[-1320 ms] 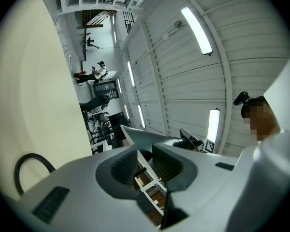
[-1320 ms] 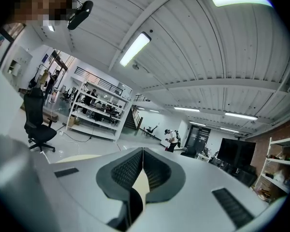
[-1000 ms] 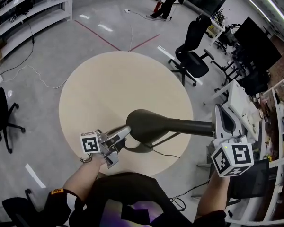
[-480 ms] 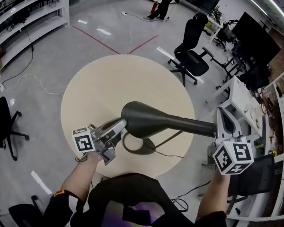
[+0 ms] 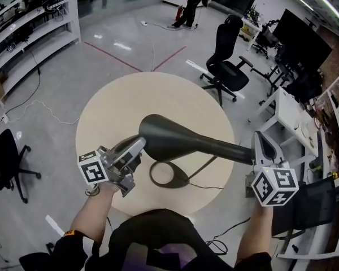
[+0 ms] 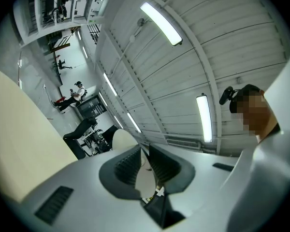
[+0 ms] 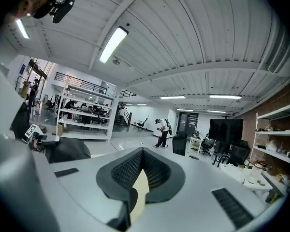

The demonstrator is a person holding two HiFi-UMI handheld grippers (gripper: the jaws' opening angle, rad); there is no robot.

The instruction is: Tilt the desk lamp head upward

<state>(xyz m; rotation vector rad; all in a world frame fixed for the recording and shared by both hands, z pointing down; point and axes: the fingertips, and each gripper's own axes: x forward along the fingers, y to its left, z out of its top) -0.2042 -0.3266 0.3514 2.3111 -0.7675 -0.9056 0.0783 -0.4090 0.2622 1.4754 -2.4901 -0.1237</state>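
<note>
Both claws are closed and hold nothing. The pads of the left claw (image 6: 141, 150) and the right claw (image 7: 142, 153) meet at their tips. The left claw lies just beside the wide rim of the dark lamp head (image 5: 166, 139), which slants above its ring base (image 5: 169, 175) on the round pale surface (image 5: 113, 103). The head's narrow tail reaches the right claw, but contact there is unclear. Around them are a grey floor (image 5: 62, 78), a black chair (image 5: 229, 61) and white shelves (image 5: 28, 16). The person's body cuts off the surface's near edge.
</note>
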